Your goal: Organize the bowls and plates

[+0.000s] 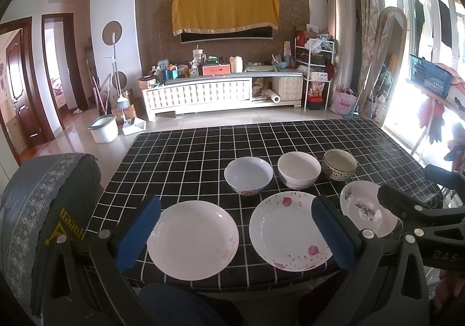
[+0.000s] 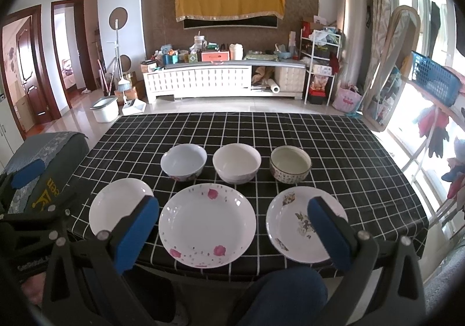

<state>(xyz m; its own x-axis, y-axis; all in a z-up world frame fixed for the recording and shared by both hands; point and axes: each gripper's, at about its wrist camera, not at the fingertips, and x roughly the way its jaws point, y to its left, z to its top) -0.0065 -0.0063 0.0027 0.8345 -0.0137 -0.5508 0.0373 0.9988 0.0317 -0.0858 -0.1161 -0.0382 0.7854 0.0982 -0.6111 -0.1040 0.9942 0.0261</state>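
Observation:
Three plates lie in a front row on the black checked tablecloth (image 2: 334,148): a plain white plate (image 1: 193,238) (image 2: 117,205), a pink-flowered plate (image 1: 286,230) (image 2: 207,224) and a brown-patterned plate (image 1: 367,207) (image 2: 302,224). Behind them stand a pale blue bowl (image 1: 248,175) (image 2: 183,161), a white bowl (image 1: 299,169) (image 2: 237,162) and a patterned bowl (image 1: 339,164) (image 2: 290,164). My left gripper (image 1: 237,231) is open and empty above the near edge, between the white and flowered plates. My right gripper (image 2: 232,231) is open and empty over the flowered plate.
A chair with a grey patterned cover (image 1: 43,198) stands at the table's left. A knee in blue trousers (image 2: 287,294) is below the near edge. Beyond the table are a white bucket (image 1: 104,129), a TV cabinet (image 1: 221,90) and a window with drying racks (image 1: 430,111).

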